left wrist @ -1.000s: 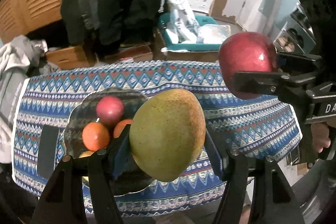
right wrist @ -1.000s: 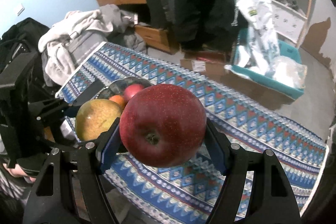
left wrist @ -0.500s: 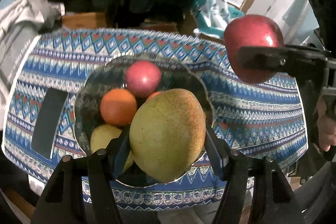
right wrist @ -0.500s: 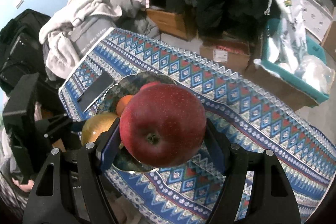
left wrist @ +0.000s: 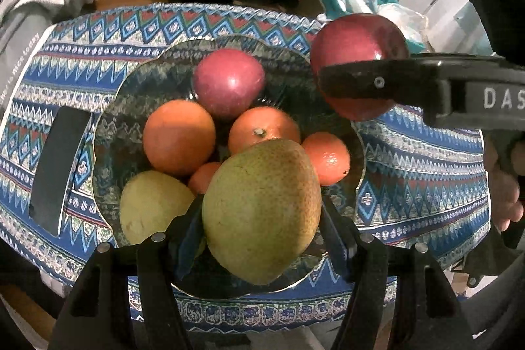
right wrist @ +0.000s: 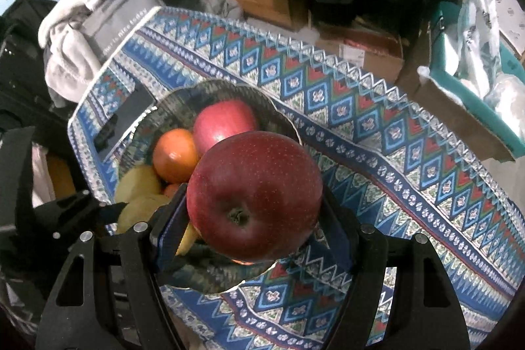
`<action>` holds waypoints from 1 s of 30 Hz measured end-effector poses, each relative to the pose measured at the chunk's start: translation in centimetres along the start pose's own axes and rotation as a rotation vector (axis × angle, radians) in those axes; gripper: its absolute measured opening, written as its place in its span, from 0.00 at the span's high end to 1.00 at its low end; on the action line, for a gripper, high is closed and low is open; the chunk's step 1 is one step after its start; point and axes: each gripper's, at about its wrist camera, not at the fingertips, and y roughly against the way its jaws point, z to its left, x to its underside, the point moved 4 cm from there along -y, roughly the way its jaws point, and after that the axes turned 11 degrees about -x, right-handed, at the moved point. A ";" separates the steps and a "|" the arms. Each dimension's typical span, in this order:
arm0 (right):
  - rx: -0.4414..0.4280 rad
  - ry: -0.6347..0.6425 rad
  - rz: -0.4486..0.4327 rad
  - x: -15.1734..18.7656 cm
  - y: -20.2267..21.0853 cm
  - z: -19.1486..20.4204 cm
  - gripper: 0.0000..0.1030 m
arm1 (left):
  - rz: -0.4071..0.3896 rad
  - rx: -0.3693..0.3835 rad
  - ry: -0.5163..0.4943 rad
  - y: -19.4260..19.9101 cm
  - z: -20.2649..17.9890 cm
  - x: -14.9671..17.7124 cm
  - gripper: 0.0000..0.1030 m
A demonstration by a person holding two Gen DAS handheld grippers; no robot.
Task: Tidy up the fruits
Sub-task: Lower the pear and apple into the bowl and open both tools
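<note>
My left gripper (left wrist: 262, 218) is shut on a large green-yellow pear (left wrist: 262, 212), held over the near part of a glass fruit bowl (left wrist: 111, 133). In the bowl lie a pink-red apple (left wrist: 228, 81), several oranges (left wrist: 178, 135) and a second yellow pear (left wrist: 151, 205). My right gripper (right wrist: 254, 225) is shut on a dark red apple (right wrist: 254, 195), which hangs over the bowl's (right wrist: 183, 100) near right rim. That same red apple (left wrist: 357, 38) shows at the right of the left wrist view, above the bowl's far right edge.
The bowl stands on a small table under a blue patterned cloth (left wrist: 410, 173). A black phone (left wrist: 59, 166) lies on the cloth left of the bowl. Grey clothes (right wrist: 98, 2), cardboard boxes (right wrist: 370, 54) and a teal bin (right wrist: 475, 81) crowd the floor beyond. A hand (left wrist: 505, 182) grips the right tool.
Both grippers have come down and closer to the bowl, each keeping its fruit. The bowl and its fruit now fill much more of both views.
</note>
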 end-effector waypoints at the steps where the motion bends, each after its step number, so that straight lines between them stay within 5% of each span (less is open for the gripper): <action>1: 0.004 0.001 0.005 0.0 -0.4 -0.1 0.28 | 0.005 -0.002 0.002 -0.2 0.1 0.0 0.34; 12: 0.010 0.003 0.072 0.2 -2.9 -0.9 0.27 | 0.012 -0.002 0.016 -1.2 0.3 0.0 0.34; 17: -0.007 0.012 0.043 -0.3 -2.4 -0.5 0.26 | -0.008 0.044 0.032 -0.4 0.3 -0.2 0.34; 30: -0.024 0.016 -0.031 -0.7 1.1 1.3 0.26 | -0.055 0.016 0.080 1.9 1.7 -0.9 0.33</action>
